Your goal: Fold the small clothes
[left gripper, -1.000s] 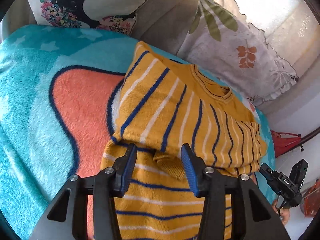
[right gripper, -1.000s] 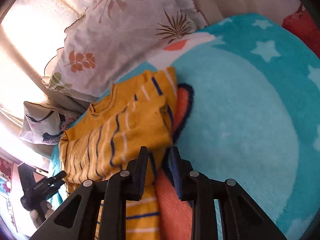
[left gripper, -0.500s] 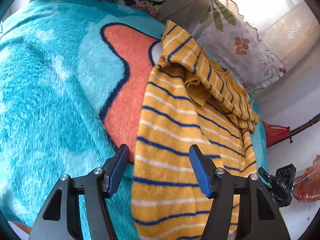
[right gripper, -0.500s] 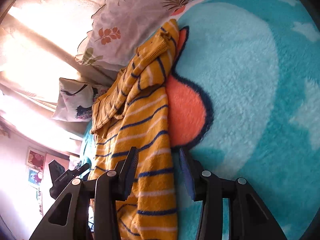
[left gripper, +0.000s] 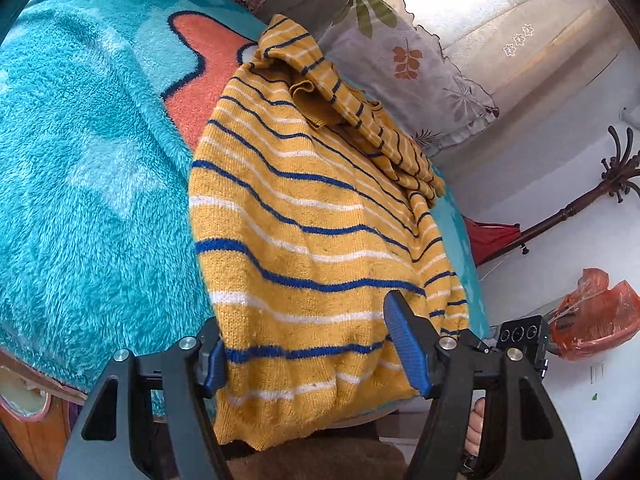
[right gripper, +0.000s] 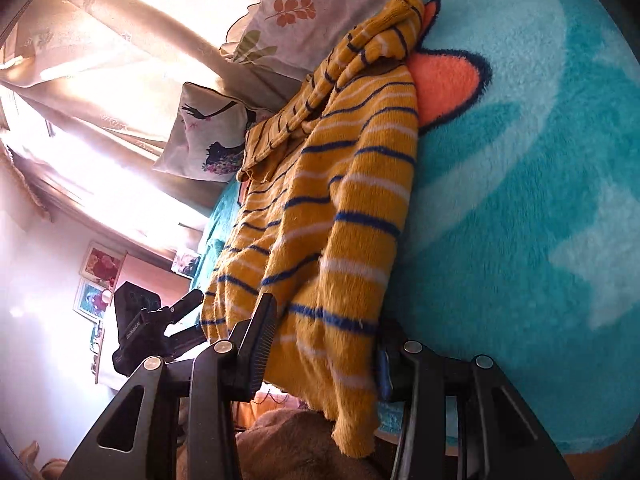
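Note:
A yellow knit sweater (left gripper: 304, 240) with blue and white stripes lies on a teal fleece blanket (left gripper: 80, 184), its sleeves folded in over the upper body and its hem hanging over the bed's near edge. My left gripper (left gripper: 312, 344) is open, its fingers on either side of the hem's left part. In the right wrist view the sweater (right gripper: 340, 216) runs away from me, and my right gripper (right gripper: 324, 344) is open, fingers on either side of the hem's right corner. Each view shows the other gripper beyond the sweater.
Floral pillows (left gripper: 416, 64) lean against the curtained wall at the head of the bed. The blanket has an orange patch (left gripper: 200, 64). A coat stand (left gripper: 576, 208) and an orange plastic bag (left gripper: 592, 312) stand off the bed's right side. Brown fabric (right gripper: 288, 440) lies under the hem.
Both grippers let go of the folded sleeves, drew back down the sweater to its hem at the bed's edge, and opened wider.

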`<act>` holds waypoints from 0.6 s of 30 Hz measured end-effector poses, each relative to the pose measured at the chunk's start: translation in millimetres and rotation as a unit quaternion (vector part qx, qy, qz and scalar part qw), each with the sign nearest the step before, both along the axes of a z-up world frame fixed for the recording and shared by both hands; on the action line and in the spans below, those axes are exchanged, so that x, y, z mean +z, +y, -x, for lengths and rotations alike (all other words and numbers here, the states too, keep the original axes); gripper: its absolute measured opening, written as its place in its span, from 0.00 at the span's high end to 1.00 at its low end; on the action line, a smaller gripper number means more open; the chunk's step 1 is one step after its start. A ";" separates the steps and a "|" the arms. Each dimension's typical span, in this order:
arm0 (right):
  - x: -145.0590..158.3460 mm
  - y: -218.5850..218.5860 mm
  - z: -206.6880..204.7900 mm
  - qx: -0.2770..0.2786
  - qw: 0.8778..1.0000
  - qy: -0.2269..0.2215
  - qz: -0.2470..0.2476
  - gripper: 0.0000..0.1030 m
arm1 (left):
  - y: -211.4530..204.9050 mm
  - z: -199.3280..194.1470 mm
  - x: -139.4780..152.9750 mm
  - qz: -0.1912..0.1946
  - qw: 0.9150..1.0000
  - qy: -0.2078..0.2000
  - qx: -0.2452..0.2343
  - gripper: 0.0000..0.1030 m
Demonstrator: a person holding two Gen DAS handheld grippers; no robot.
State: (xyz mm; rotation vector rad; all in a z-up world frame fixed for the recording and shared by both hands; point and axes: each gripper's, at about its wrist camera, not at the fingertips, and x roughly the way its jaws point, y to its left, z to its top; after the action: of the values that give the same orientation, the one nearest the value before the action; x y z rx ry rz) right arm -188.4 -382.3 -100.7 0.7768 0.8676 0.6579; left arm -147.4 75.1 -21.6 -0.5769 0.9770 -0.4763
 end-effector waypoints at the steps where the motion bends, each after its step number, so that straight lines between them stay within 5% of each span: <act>1: 0.4 -0.8 3.1 -0.006 1.000 -0.005 0.005 0.57 | -3.3 -0.8 -0.3 -0.015 1.000 0.003 -0.002 0.71; 2: 0.8 0.4 6.3 -0.016 1.000 -0.011 0.014 0.58 | -4.8 -2.6 -2.0 -0.036 0.999 0.010 -0.004 0.91; 3: 1.2 1.9 7.9 -0.024 0.999 -0.014 0.022 0.63 | -3.2 -5.3 -2.7 -0.048 0.999 0.017 -0.002 0.93; 5: 1.9 3.5 7.1 -0.035 0.998 -0.010 0.050 0.90 | 11.0 -8.0 3.4 -0.037 0.999 0.017 0.022 0.93; 10: 23.1 -33.7 38.5 -0.080 0.996 -0.043 -0.002 0.91 | 56.7 15.6 36.8 0.006 0.998 -0.029 0.055 0.93; 14: 34.8 -53.7 81.3 -0.097 0.993 -0.071 -0.009 0.92 | 48.9 33.3 16.1 0.012 0.999 -0.009 0.035 0.93; 18: 3.7 -47.9 86.3 -0.091 0.996 -0.016 0.003 0.92 | 39.7 32.8 -12.9 0.005 0.999 0.024 0.033 0.93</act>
State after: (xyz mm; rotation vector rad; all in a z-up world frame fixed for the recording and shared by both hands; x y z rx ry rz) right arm -274.7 -430.2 -97.0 0.8263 0.7590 0.5053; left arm -180.3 114.8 -34.5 -0.6309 0.9974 -0.4102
